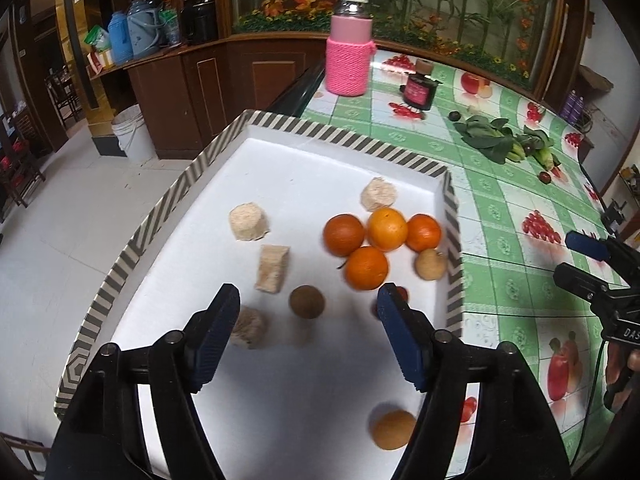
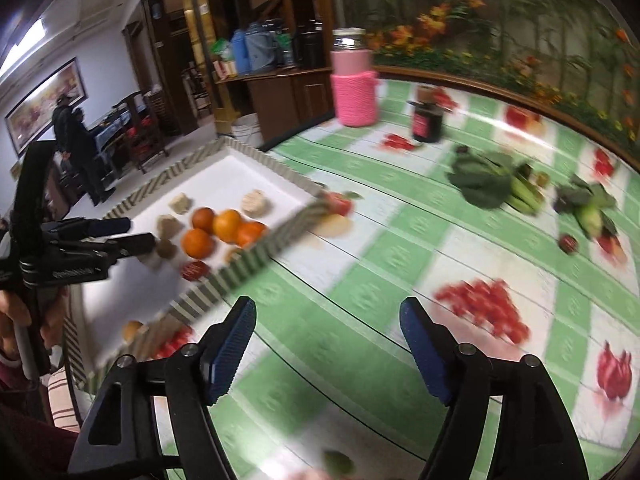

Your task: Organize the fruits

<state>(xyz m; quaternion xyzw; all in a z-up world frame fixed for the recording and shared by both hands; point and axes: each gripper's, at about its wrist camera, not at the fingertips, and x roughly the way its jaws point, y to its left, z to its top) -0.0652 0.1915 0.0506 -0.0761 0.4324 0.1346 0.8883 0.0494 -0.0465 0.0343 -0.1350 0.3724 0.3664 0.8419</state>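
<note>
A white tray with a striped rim (image 1: 344, 134) holds several oranges (image 1: 366, 267), a brown round fruit (image 1: 307, 301), a pale fruit (image 1: 430, 264), a small orange fruit (image 1: 394, 424) and several beige blocks (image 1: 248, 222). My left gripper (image 1: 308, 300) is open and empty above the tray's near part. The tray (image 2: 224, 172) and oranges (image 2: 197, 243) also show in the right wrist view. My right gripper (image 2: 327, 314) is open and empty over the green checked tablecloth, right of the tray. A small dark red fruit (image 2: 568, 243) lies by the greens. A green fruit (image 2: 338, 462) shows at the bottom edge.
A pink knit-covered jar (image 1: 348, 56) and a dark jar (image 1: 419, 90) stand at the table's far side. Leafy greens (image 1: 492, 136) lie at the far right. The table's left edge drops to a white floor with a bucket (image 1: 132, 132).
</note>
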